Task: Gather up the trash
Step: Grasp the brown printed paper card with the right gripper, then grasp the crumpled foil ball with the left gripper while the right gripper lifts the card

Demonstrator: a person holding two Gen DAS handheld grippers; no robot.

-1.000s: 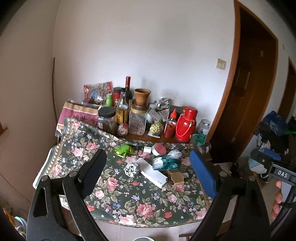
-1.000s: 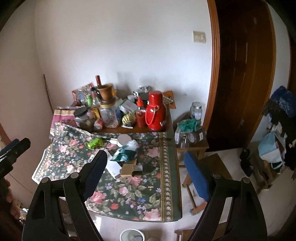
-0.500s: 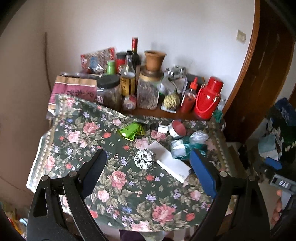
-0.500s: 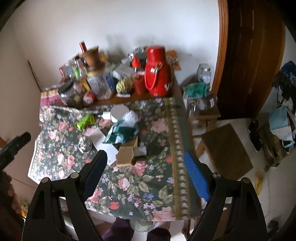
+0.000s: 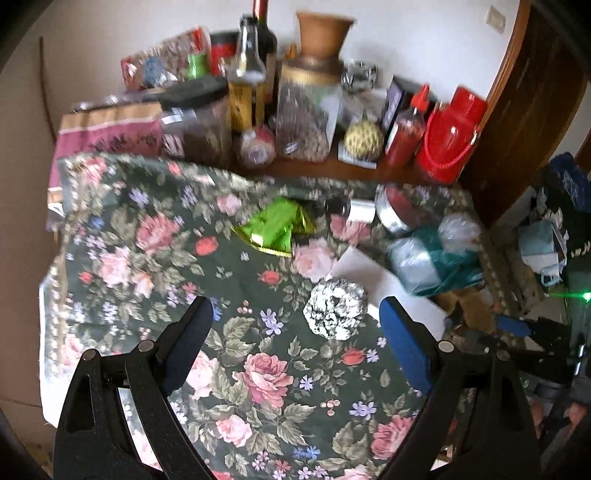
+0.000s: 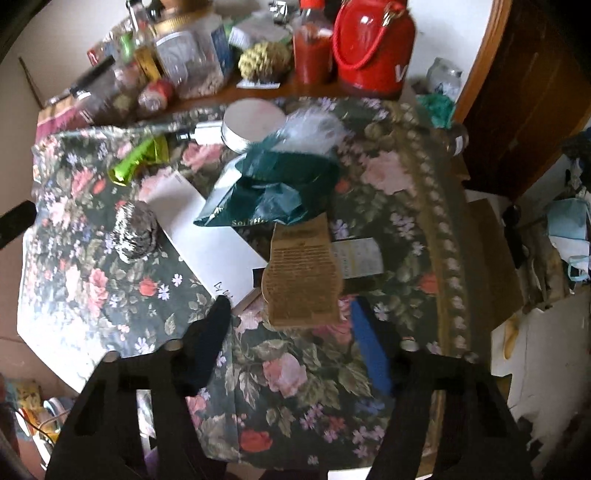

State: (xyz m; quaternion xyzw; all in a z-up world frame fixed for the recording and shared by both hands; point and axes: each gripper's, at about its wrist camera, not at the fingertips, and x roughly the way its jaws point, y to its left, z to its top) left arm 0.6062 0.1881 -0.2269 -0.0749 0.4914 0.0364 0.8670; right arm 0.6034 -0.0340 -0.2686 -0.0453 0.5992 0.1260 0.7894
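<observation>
Several pieces of trash lie on a table covered by a dark floral cloth. A crumpled ball of silver foil sits near the middle of the cloth, touching the edge of a flat white card. Behind the foil ball, further toward the wall, lies a shiny green wrapper. To the right of the card is a crumpled dark green plastic bag with a clear plastic bag bunched on top of it. Just in front of the green bag lies a brown paper packet with printed text, overlapping a smaller pale label.

Left tongs hang above the cloth with their blue-padded tips spread wide and nothing between them; the foil ball shows between the tips, closer to the right one. Right tongs are also spread wide and hold nothing; the brown packet lies just beyond and between their tips.

At the back of the table stands a crowded row: a red thermos jug, a red sauce bottle, a round yellow-green fruit, glass jars, bottles and a clay pot. A round tin lies behind the bags.
</observation>
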